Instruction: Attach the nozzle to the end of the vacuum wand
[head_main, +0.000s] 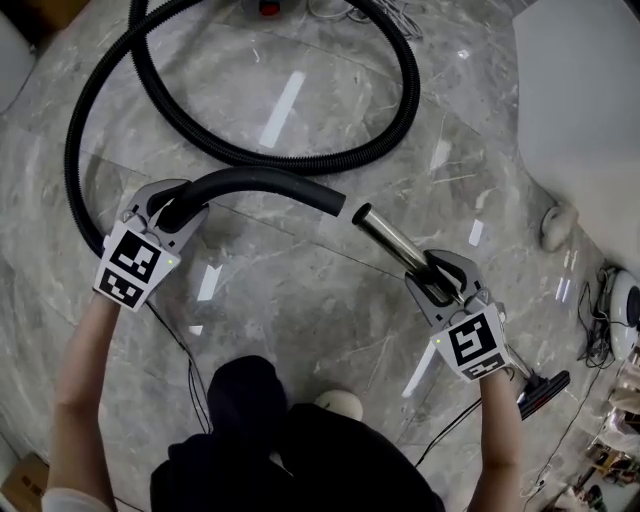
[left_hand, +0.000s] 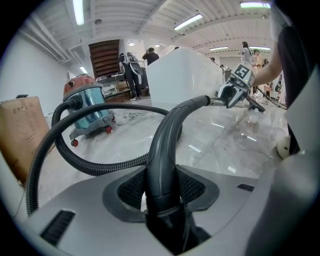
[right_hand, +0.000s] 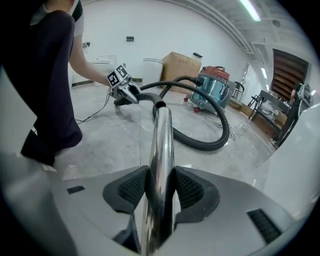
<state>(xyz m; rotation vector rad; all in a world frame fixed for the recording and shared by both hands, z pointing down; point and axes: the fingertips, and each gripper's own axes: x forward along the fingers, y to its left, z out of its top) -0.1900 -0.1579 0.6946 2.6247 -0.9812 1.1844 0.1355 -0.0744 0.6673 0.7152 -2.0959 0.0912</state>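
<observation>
My left gripper (head_main: 168, 208) is shut on the black curved hose handle (head_main: 260, 182), which runs from its jaws (left_hand: 162, 190) up and to the right. My right gripper (head_main: 440, 277) is shut on the chrome wand (head_main: 392, 238); its pads press the tube on both sides (right_hand: 159, 187). The wand's upper tip (head_main: 362, 213) sits right at the handle's open end (head_main: 338, 206); I cannot tell whether it is inserted. Behind my right gripper, a black floor nozzle (head_main: 544, 389) lies at the wand's lower end.
The ribbed black hose (head_main: 300, 158) loops over the marble floor to a blue-and-red vacuum canister (left_hand: 87, 107). A big white body (head_main: 590, 110) stands at the right. A cardboard box (right_hand: 182, 62) and thin cables (head_main: 185, 360) are nearby. People stand far off.
</observation>
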